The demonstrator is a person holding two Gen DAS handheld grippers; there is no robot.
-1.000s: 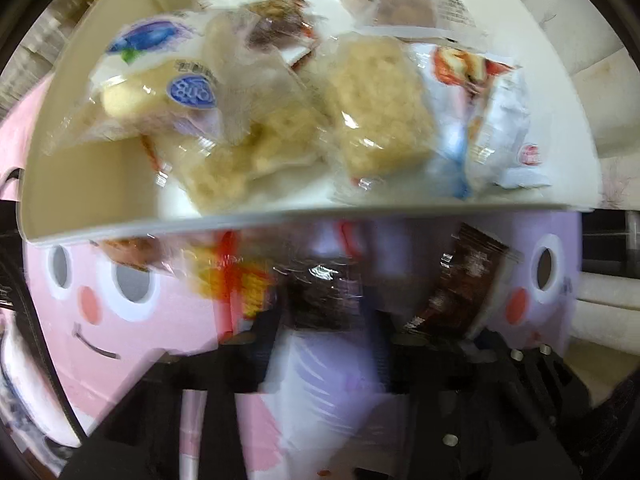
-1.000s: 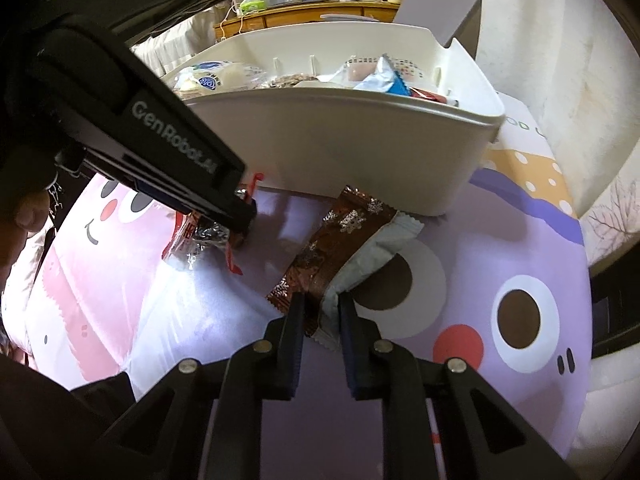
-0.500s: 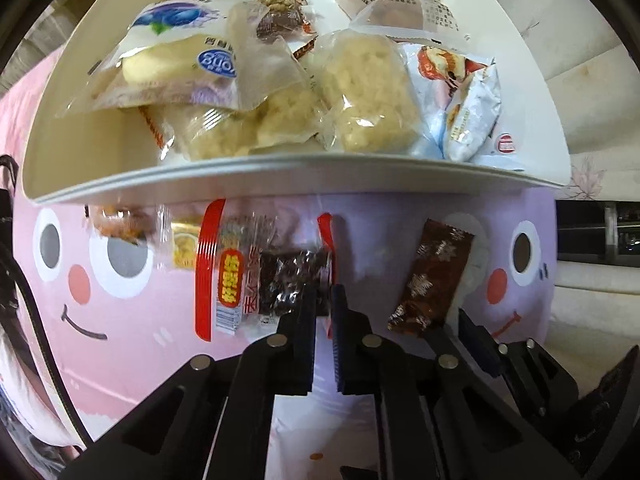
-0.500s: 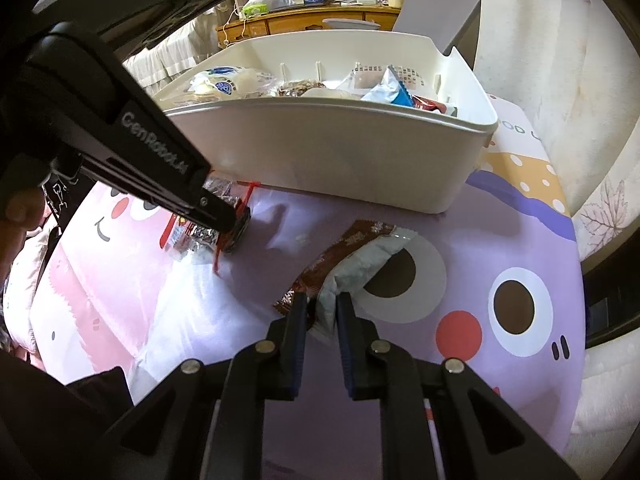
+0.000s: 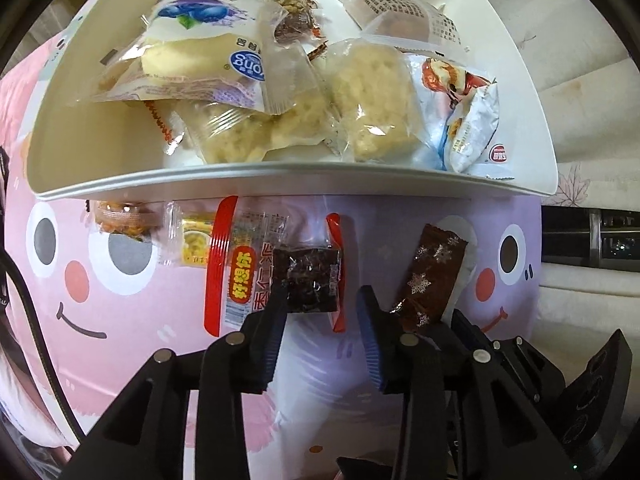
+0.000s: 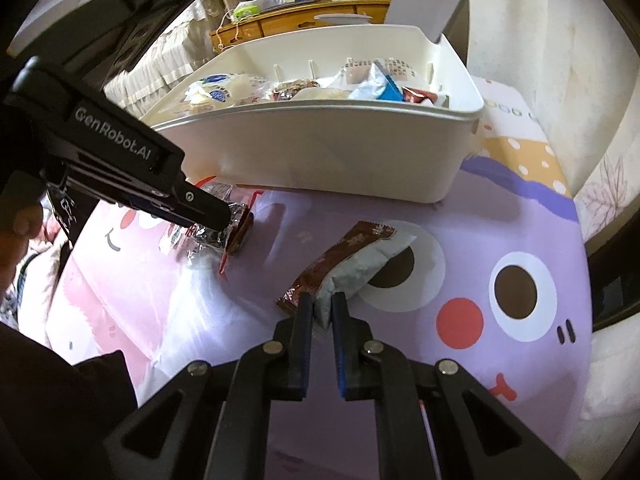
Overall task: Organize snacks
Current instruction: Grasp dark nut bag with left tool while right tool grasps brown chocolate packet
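A clear packet with red ends and a dark cake [image 5: 308, 280] lies on the cartoon-print cloth, in front of the white bin [image 5: 280, 176]. My left gripper [image 5: 322, 300] points down at it and its jaws are opening. The cake end lies between the fingertips, and the pads are not pressing it. In the right wrist view the left gripper [image 6: 230, 220] has its tip at that packet [image 6: 240, 228]. My right gripper [image 6: 322, 306] is shut on the near end of a brown snowflake packet [image 6: 352, 248], which also shows in the left wrist view [image 5: 434, 276].
The bin [image 6: 320, 148] holds several wrapped snacks, including a blueberry bun [image 5: 200, 52] and rice cakes [image 5: 372, 100]. A yellow packet [image 5: 192, 240] and an orange snack [image 5: 120, 216] lie by the bin's front wall. A wooden dresser [image 6: 304, 20] stands behind.
The left jaws, shut half a second ago, now stand apart around the dark cake's end. The left camera has drawn nearer to the packet. The right gripper keeps its hold.
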